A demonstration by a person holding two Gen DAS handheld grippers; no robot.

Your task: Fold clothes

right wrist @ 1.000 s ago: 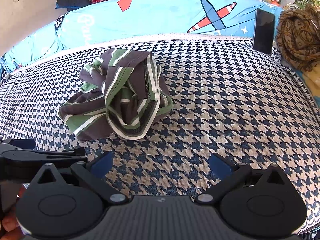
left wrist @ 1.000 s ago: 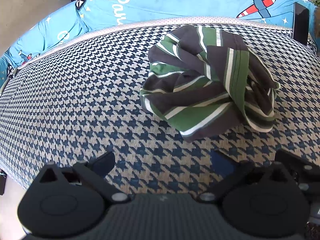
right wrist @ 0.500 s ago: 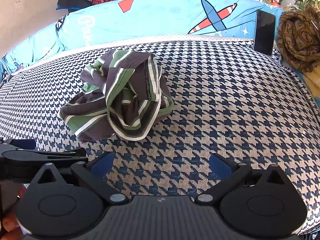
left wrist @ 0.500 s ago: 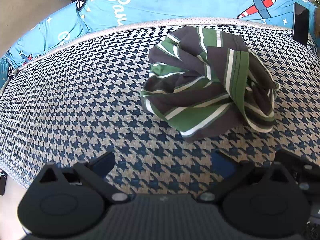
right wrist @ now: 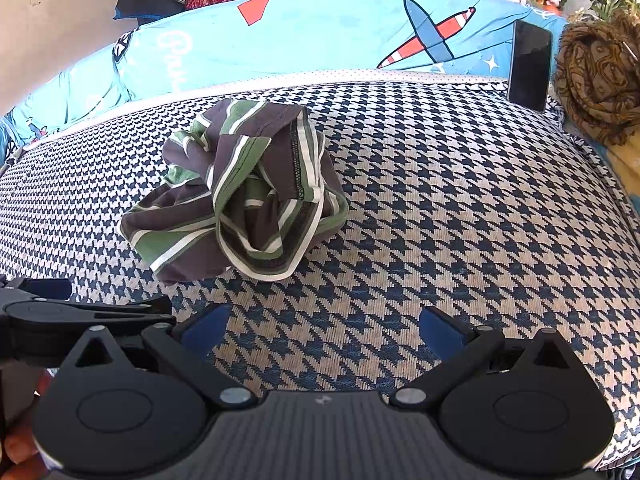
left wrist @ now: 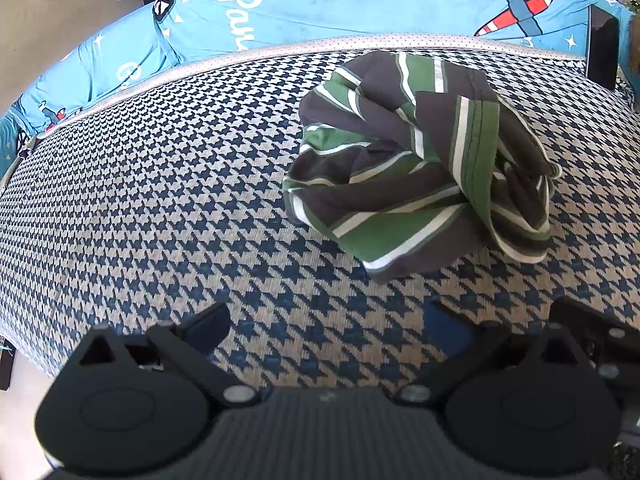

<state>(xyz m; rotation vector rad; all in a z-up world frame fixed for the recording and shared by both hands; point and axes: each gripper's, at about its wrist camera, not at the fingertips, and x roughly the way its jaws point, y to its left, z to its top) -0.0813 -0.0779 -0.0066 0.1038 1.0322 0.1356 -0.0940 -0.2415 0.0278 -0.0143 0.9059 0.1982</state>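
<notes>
A striped garment (left wrist: 416, 172), dark brown with green and white bands, lies crumpled in a heap on a houndstooth cushion (left wrist: 160, 200), nearer the back edge than the front; in the right wrist view the same heap (right wrist: 240, 196) sits left of the cushion's middle, its hemmed opening facing the front edge. The left gripper (left wrist: 326, 320) hovers over the front part of the cushion with its jaws spread wide and nothing between them; its blue-padded fingertips (left wrist: 444, 326) are clear of the garment, which lies just beyond them toward the right. The right gripper (right wrist: 322, 326) is likewise spread wide and empty above the front edge, the garment near but apart from it, ahead and to the left; the left gripper shows as a black bar at the left of that view. A blue airplane-print cover (right wrist: 320, 32) runs along the back edge; a dark phone (right wrist: 528, 66) leans upright at the back right corner; a brown patterned cloth (right wrist: 596, 76) is bundled just beside it.
</notes>
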